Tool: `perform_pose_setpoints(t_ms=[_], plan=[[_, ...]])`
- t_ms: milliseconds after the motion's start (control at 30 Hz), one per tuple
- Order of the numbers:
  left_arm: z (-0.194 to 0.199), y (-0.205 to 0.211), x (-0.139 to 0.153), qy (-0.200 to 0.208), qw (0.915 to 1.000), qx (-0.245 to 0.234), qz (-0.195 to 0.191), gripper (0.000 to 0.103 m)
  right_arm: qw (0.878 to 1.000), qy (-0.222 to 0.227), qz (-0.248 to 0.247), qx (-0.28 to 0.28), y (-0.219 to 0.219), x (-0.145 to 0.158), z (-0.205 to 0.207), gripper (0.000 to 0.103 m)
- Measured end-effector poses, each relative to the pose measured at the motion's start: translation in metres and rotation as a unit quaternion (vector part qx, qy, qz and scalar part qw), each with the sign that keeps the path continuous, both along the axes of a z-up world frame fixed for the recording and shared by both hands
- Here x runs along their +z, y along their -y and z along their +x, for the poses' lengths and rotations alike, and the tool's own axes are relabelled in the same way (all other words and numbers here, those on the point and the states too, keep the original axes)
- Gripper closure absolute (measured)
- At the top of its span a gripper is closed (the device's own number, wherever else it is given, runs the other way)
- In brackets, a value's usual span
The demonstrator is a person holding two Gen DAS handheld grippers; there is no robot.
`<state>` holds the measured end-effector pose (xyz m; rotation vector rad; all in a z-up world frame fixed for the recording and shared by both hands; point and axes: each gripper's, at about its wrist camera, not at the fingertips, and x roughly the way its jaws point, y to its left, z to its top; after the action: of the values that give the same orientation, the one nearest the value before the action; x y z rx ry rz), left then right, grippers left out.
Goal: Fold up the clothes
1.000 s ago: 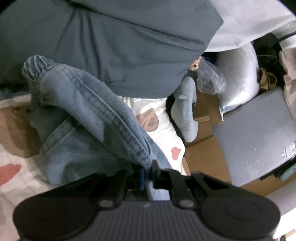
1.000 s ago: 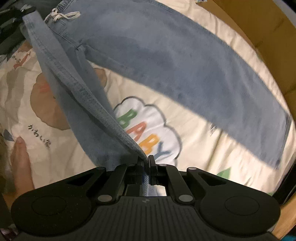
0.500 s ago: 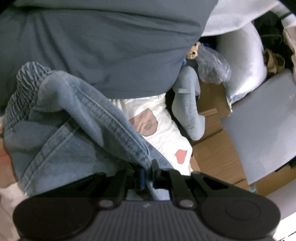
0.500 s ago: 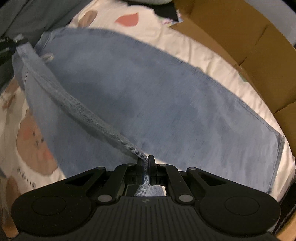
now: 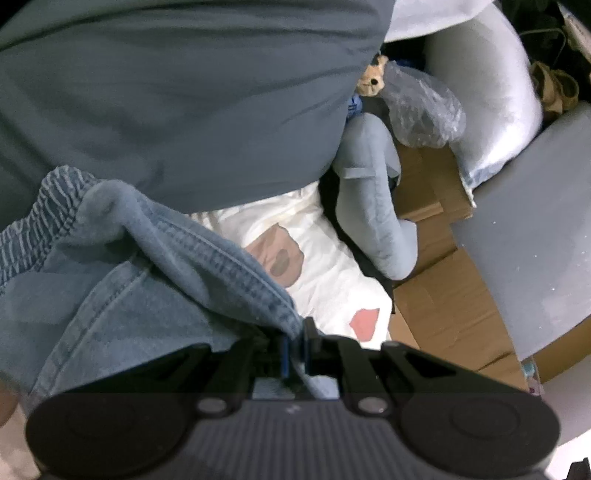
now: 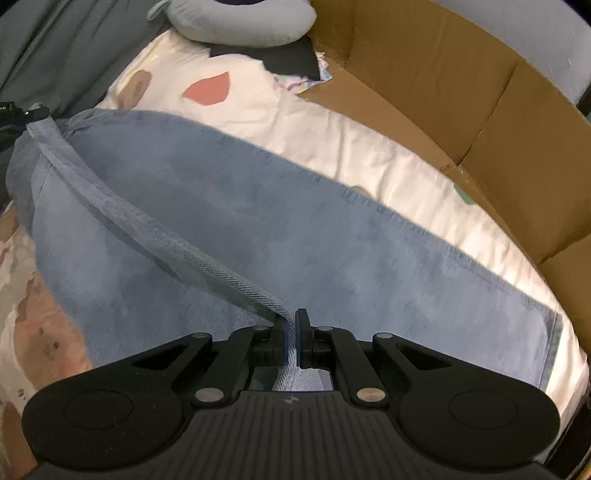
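One pair of light blue jeans (image 6: 280, 236) spreads across the middle of the right wrist view, one leg lying flat on the white printed bed sheet (image 6: 388, 155), its hem at lower right. A seamed edge rises from the upper left to the right gripper (image 6: 293, 339), whose jaws are clamped on the denim. In the left wrist view the left gripper (image 5: 295, 350) pinches a bunched fold near the elastic waistband (image 5: 33, 218) at left; the cloth hides its fingertips. A dark grey fabric mass (image 5: 177, 92) fills the upper frame, its nature unclear. Brown cardboard (image 6: 461, 92) borders the sheet at right. A grey neck pillow (image 6: 243, 18) is cut off at the top edge.
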<state>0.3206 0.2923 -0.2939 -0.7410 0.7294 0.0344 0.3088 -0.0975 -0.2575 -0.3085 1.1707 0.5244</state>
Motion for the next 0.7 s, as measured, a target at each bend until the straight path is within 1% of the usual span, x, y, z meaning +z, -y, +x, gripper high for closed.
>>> perform_pose_setpoints(t_ms=[133, 367, 567, 700], plan=[[0.028, 0.005, -0.009, -0.016, 0.9998, -0.005, 0.007, 0.096, 1.0, 0.0, 0.002, -0.008, 0.0, -0.011, 0.029, 0.102], [0.073, 0.012, -0.035, -0.051, 0.9986, -0.004, 0.014, 0.095, 1.0, -0.005, 0.006, -0.024, 0.001, -0.041, 0.072, 0.102], [0.096, 0.015, -0.06, -0.081, 0.9964, -0.002, 0.026, 0.095, 0.999, -0.011, 0.013, -0.035, -0.001, -0.07, 0.095, 0.102], [0.106, 0.015, -0.067, -0.094, 0.9949, -0.003, 0.035, 0.095, 0.999, -0.01, 0.015, -0.036, -0.006, -0.081, 0.11, 0.102]])
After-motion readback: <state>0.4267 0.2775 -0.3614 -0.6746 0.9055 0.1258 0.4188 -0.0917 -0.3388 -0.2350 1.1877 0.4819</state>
